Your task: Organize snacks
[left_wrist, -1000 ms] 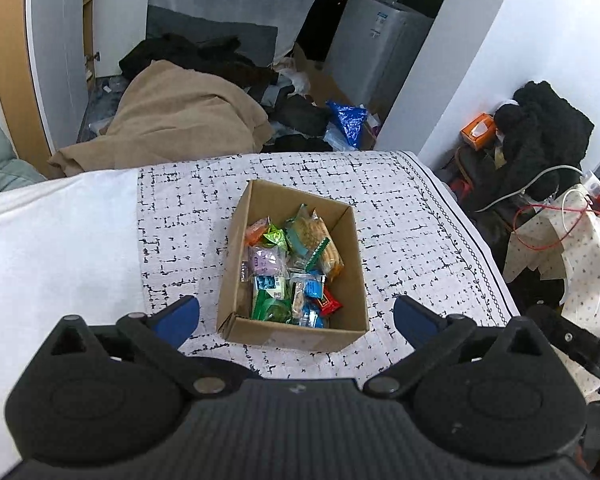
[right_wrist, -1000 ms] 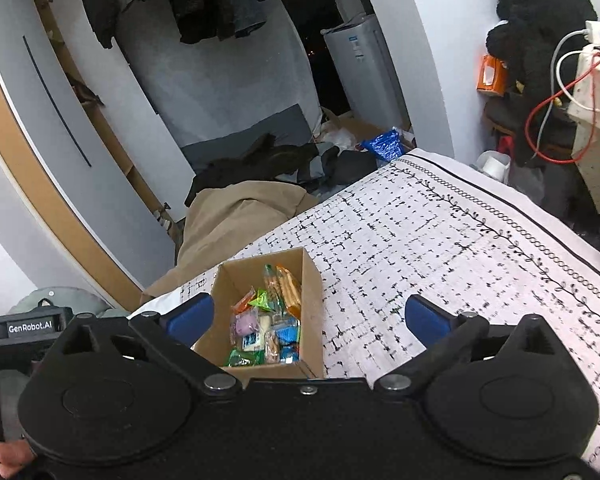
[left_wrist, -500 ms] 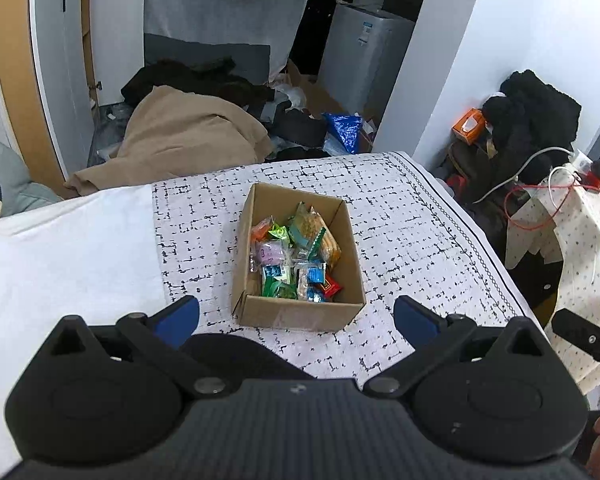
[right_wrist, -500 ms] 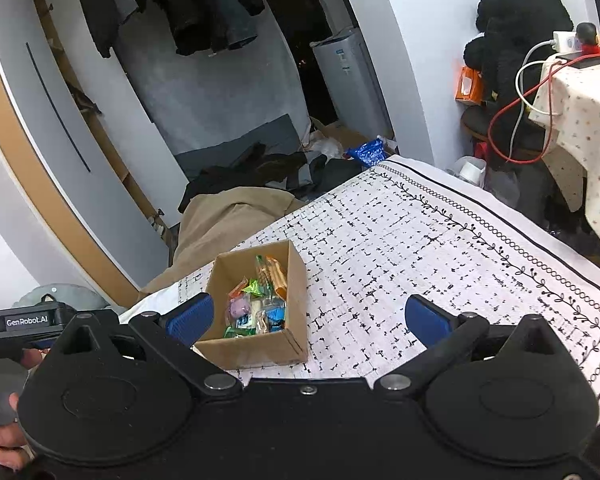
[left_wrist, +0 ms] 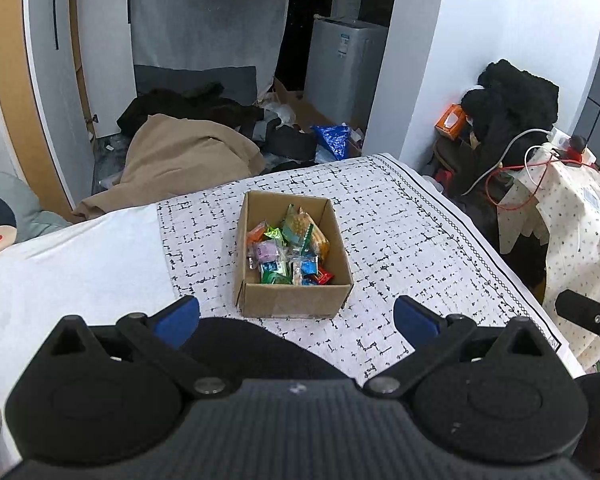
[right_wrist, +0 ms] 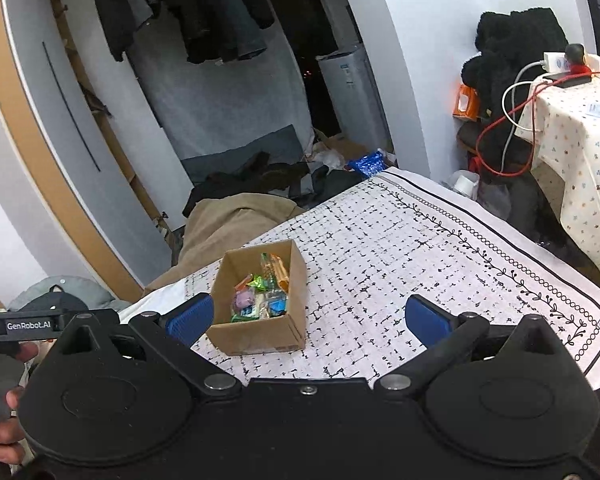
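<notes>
Cardboard box (left_wrist: 294, 300) on the patterned cloth (left_wrist: 400, 248), open-topped, filled with wrapped snacks (left_wrist: 286, 254) in orange, green, pink, blue and red. Left gripper (left_wrist: 296, 322) held back from the box on its near side, blue fingers (left_wrist: 178, 318) spread wide, nothing between them. Right gripper (right_wrist: 306, 320) likewise wide apart and empty, near and to the right of the box, its left finger (right_wrist: 190, 318) overlapping the box's near-left corner in view. A dark rounded shape (left_wrist: 256, 350) low in the left wrist view, between gripper and box. White sheet (left_wrist: 68, 276) left of the cloth. Beyond the far edge: a tan blanket (left_wrist: 180, 160), dark clothes, a blue bag (left_wrist: 332, 140), a white appliance (left_wrist: 346, 64). Far right: a black garment pile (left_wrist: 512, 104), an orange carton (left_wrist: 450, 120), red and white cables (right_wrist: 512, 120) over a dotted tablecloth (right_wrist: 580, 140). A hand (right_wrist: 0, 432) on the other gripper's handle at the left edge of the right wrist view.
</notes>
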`<state>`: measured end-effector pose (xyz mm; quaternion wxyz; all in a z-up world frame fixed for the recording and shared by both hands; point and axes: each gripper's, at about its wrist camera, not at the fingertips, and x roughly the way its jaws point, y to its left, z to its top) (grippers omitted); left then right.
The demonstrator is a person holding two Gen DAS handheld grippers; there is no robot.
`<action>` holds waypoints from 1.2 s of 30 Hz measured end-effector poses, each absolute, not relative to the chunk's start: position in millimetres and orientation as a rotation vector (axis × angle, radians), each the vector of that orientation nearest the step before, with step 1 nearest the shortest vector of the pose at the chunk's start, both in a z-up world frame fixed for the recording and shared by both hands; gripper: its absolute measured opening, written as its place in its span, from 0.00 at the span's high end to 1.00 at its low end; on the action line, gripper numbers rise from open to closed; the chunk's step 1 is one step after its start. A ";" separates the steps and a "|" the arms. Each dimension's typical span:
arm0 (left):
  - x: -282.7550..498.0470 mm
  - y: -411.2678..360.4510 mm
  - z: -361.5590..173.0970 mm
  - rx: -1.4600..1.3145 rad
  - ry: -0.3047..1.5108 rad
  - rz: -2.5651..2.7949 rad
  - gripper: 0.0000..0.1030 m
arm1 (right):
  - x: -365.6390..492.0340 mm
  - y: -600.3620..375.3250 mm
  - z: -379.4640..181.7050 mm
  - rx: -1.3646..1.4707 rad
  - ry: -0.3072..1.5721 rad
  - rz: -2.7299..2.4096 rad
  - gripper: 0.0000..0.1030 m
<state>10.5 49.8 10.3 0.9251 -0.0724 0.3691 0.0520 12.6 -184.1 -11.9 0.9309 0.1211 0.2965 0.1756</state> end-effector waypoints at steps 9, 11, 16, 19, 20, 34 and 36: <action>-9.4 45.8 13.4 -0.141 0.732 0.117 0.00 | -5.9 -182.7 -9.7 0.213 0.602 0.375 0.00; -12.1 43.7 13.0 -0.136 0.733 0.116 0.00 | -8.8 -182.4 -9.1 0.202 0.600 0.375 0.00; -17.6 39.6 12.9 -0.128 0.729 0.114 0.00 | -15.1 -182.2 -6.2 0.191 0.593 0.386 0.00; -19.7 38.9 13.1 -0.124 0.726 0.116 0.00 | -15.8 -182.1 -5.4 0.190 0.592 0.382 0.00; -19.9 39.3 13.0 -0.124 0.726 0.116 0.00 | -15.5 -182.0 -5.4 0.190 0.593 0.379 0.00; -20.1 42.5 11.3 -0.133 0.730 0.112 0.00 | -16.6 -172.3 -6.3 0.159 0.598 0.366 0.00; -19.8 43.5 10.8 -0.136 0.730 0.111 0.00 | -16.3 -170.7 -6.0 0.152 0.598 0.366 0.00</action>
